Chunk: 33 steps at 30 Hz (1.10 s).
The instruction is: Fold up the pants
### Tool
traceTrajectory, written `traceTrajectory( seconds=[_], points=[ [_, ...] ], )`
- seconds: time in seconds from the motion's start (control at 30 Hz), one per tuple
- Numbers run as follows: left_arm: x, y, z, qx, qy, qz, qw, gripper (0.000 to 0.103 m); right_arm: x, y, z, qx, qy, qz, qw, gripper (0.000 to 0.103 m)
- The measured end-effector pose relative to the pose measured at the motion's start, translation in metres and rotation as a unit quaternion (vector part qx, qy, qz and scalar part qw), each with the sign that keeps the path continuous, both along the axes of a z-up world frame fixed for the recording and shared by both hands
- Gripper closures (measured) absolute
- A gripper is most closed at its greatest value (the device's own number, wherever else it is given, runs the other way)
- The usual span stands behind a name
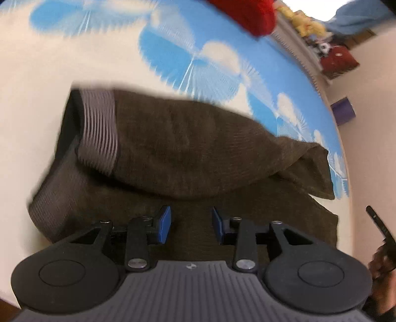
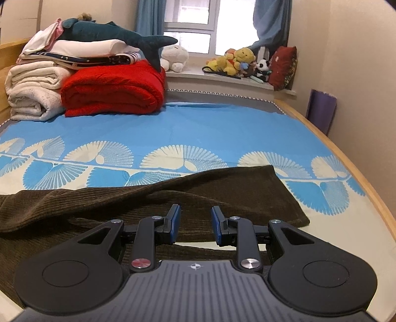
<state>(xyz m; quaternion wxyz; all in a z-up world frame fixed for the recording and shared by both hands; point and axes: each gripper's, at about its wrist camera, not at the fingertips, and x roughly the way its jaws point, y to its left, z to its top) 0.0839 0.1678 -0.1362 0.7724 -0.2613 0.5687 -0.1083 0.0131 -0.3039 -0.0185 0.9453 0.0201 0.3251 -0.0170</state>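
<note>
Looking along the left tongs (image 1: pixel 191 224), the blue-padded fingers (image 1: pixel 164 223) stand apart with nothing between them, poised over the brown corduroy pants (image 1: pixel 188 153). The pants lie on the bed sheet (image 1: pixel 29 104), a cream cloth printed with blue fan shapes, and are doubled over so that one layer rests on another. The grey ribbed waistband (image 1: pixel 100 131) shows at the left end of the upper layer, with a second grey band below it at the lower left. The right end of the pants bunches into a loose corner near the bed's edge. A red blanket (image 1: pixel 250 14) sits at the top of this blurred view, and a purple object (image 1: pixel 342 111) stands against the wall on the right.

From the right wrist, the right tongs (image 2: pixel 195 224) are likewise spread wide and hold nothing, hovering above the same pants (image 2: pixel 222 190), which stretch across the near part of the sheet (image 2: pixel 198 133) with a diagonal fold running from the left toward the far right corner. Beyond, the red blanket (image 2: pixel 113 91) lies beside a stack of white bedding (image 2: pixel 32 91) topped by a plush shark (image 2: pixel 116 34). Stuffed toys (image 2: pixel 235 62) line the windowsill (image 2: pixel 222 81).
</note>
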Motion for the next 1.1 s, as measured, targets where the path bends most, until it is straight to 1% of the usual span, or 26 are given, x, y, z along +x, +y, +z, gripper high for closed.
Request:
traceTrajectory(
  seconds=[0.03, 0.1, 0.13, 0.17, 0.23, 0.3, 0.37, 0.4, 0.43, 0.5, 0.53, 0.6, 0.63, 0.67, 0.7, 0.73, 0.8, 0.97, 1.1],
  points=[
    [0.002, -0.001, -0.007, -0.006, 0.018, -0.001, 0.9998, 0.063, 0.001, 0.000, 0.000, 0.001, 0.000, -0.002, 1.000, 0.074],
    [0.008, -0.005, -0.014, -0.009, 0.026, -0.001, 0.9996, 0.054, 0.003, 0.002, 0.000, 0.009, 0.001, -0.003, 1.000, 0.074],
    [0.011, -0.005, -0.017, -0.011, 0.027, 0.007, 0.9996, 0.047, 0.005, 0.002, 0.000, 0.012, 0.002, -0.003, 1.000, 0.074],
    [0.014, -0.003, -0.019, -0.014, 0.028, 0.020, 0.9993, 0.044, 0.007, 0.002, 0.000, 0.016, 0.003, -0.004, 1.000, 0.073],
    [0.021, 0.004, -0.021, -0.016, 0.027, 0.059, 0.9978, 0.044, 0.011, 0.001, -0.001, 0.029, 0.005, -0.005, 1.000, 0.069],
    [0.027, 0.013, -0.025, -0.024, 0.031, 0.104, 0.9938, 0.040, 0.017, -0.004, -0.003, 0.053, 0.008, -0.015, 0.998, 0.065],
    [0.032, 0.019, -0.030, -0.029, 0.043, 0.147, 0.9878, 0.039, 0.025, -0.010, -0.005, 0.085, 0.014, -0.030, 0.996, 0.061],
    [0.036, 0.022, -0.030, -0.025, 0.048, 0.164, 0.9850, 0.039, 0.029, -0.016, -0.007, 0.107, 0.016, -0.043, 0.993, 0.057],
    [0.038, 0.024, -0.029, -0.020, 0.049, 0.179, 0.9824, 0.039, 0.036, -0.022, -0.010, 0.136, 0.018, -0.061, 0.989, 0.054],
    [0.042, 0.024, -0.028, -0.022, 0.048, 0.194, 0.9796, 0.040, 0.051, -0.035, -0.019, 0.194, 0.027, -0.084, 0.977, 0.053],
    [0.044, 0.023, -0.027, -0.016, 0.049, 0.200, 0.9784, 0.043, 0.060, -0.040, -0.025, 0.217, 0.031, -0.094, 0.971, 0.053],
    [0.048, 0.018, -0.024, 0.005, 0.051, 0.204, 0.9776, 0.056, 0.083, -0.045, -0.036, 0.244, 0.031, -0.106, 0.963, 0.053],
    [0.049, 0.017, -0.021, 0.020, 0.051, 0.206, 0.9771, 0.071, 0.095, -0.045, -0.041, 0.254, 0.029, -0.106, 0.961, 0.053],
    [0.050, 0.016, -0.020, 0.036, 0.051, 0.207, 0.9763, 0.079, 0.108, -0.045, -0.049, 0.263, 0.028, -0.106, 0.959, 0.053],
    [0.051, 0.015, -0.019, 0.047, 0.052, 0.208, 0.9756, 0.080, 0.120, -0.045, -0.056, 0.269, 0.031, -0.108, 0.957, 0.053],
    [0.051, 0.016, -0.018, 0.054, 0.054, 0.208, 0.9752, 0.084, 0.134, -0.044, -0.065, 0.276, 0.036, -0.113, 0.954, 0.053],
    [0.057, 0.011, -0.017, 0.074, 0.055, 0.206, 0.9742, 0.086, 0.160, -0.043, -0.084, 0.289, 0.052, -0.127, 0.947, 0.053],
    [0.054, 0.003, -0.002, 0.120, 0.040, 0.189, 0.9739, 0.087, 0.214, -0.035, -0.122, 0.300, 0.074, -0.154, 0.939, 0.052],
    [0.057, 0.001, -0.003, 0.132, 0.046, 0.178, 0.9741, 0.087, 0.245, -0.026, -0.147, 0.326, 0.093, -0.143, 0.930, 0.045]
  ],
)
